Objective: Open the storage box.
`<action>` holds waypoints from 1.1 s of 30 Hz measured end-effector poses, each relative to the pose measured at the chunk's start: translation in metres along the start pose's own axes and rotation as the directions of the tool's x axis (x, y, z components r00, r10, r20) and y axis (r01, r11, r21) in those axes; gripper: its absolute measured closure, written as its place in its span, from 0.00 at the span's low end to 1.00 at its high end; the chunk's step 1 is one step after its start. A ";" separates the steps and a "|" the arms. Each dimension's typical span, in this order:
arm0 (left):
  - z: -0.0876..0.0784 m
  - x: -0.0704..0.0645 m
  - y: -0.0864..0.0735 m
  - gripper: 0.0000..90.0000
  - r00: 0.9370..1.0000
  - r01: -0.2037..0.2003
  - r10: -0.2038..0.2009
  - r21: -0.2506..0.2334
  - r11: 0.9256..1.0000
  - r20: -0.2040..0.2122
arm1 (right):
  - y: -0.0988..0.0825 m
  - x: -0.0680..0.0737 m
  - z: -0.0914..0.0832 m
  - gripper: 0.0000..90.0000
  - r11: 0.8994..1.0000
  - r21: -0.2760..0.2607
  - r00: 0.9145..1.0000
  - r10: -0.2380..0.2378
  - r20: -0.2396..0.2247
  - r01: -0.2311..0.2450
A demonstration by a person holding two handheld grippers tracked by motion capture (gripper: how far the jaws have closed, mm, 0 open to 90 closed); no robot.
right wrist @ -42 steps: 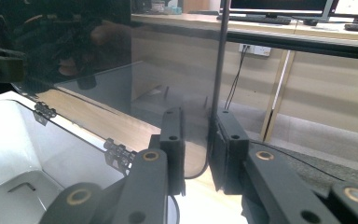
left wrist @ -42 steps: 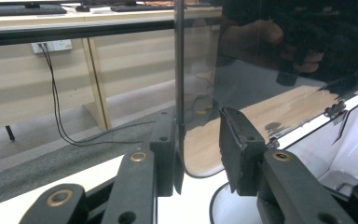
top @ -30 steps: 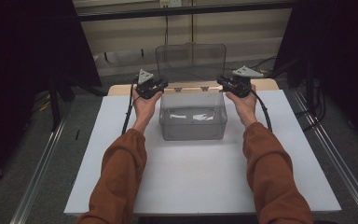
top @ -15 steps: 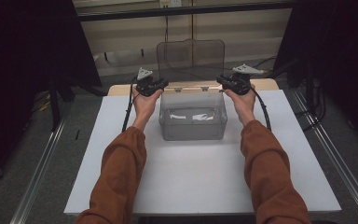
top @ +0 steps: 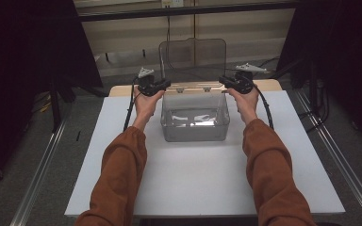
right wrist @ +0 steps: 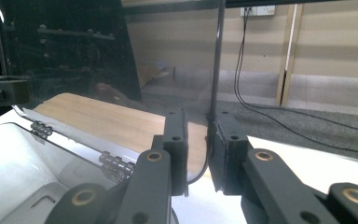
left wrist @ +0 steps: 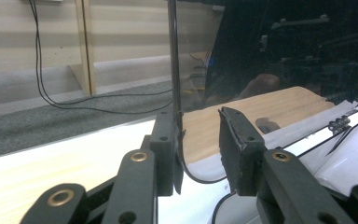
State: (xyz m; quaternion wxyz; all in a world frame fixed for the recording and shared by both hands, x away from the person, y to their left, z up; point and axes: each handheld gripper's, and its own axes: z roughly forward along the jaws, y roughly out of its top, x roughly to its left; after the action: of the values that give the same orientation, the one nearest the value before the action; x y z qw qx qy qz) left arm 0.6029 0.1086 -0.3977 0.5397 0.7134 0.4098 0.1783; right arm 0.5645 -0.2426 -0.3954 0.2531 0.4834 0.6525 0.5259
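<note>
Box: I see the clear plastic rectangular box (top: 195, 123) mid-table on the white sheet (top: 202, 183).
Lid: its smoky transparent hinged lid (top: 192, 59) stands upright.
Left gripper (top: 161, 85): clamped on the lid's left edge.
Right gripper (top: 226, 83): clamped on its right edge.
Beyond: wooden tabletop (top: 122, 90), black cables (right wrist: 261, 107).

A lab or test bay, probably, is what is showing here: a white sheet (top: 202, 179) is covering a plain wooden table (top: 122, 90), metal rails (top: 42, 169) are running along the grey carpeted floor, cables (left wrist: 42, 70) are hanging down a bare panelled wall, and dark curtains (top: 33, 42) are flanking the workspace.
</note>
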 end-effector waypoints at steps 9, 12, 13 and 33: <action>0.002 0.001 0.004 0.74 1.000 0.026 -0.026 0.035 0.999 0.001 | 0.003 -0.002 0.003 0.85 0.999 0.029 0.999 0.044 0.005 -0.044; 0.003 0.000 0.005 0.74 1.000 0.028 -0.028 0.045 0.999 -0.008 | 0.003 -0.001 0.004 0.85 0.998 0.031 0.999 0.051 0.013 -0.051; 0.003 0.000 0.006 0.74 0.999 0.033 -0.032 0.051 0.998 -0.006 | 0.003 -0.001 0.004 0.85 0.998 0.035 0.998 0.053 0.016 -0.054; 0.010 0.002 0.002 0.65 0.999 0.046 -0.046 0.084 0.995 -0.008 | 0.004 -0.005 0.014 0.77 0.988 0.102 0.993 0.119 0.015 -0.120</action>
State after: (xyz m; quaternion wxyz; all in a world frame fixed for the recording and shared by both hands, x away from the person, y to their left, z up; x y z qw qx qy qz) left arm 0.6119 0.1044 -0.3994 0.5120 0.7253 0.4349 0.1504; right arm 0.5799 -0.2407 -0.3969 0.1987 0.5361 0.6476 0.5036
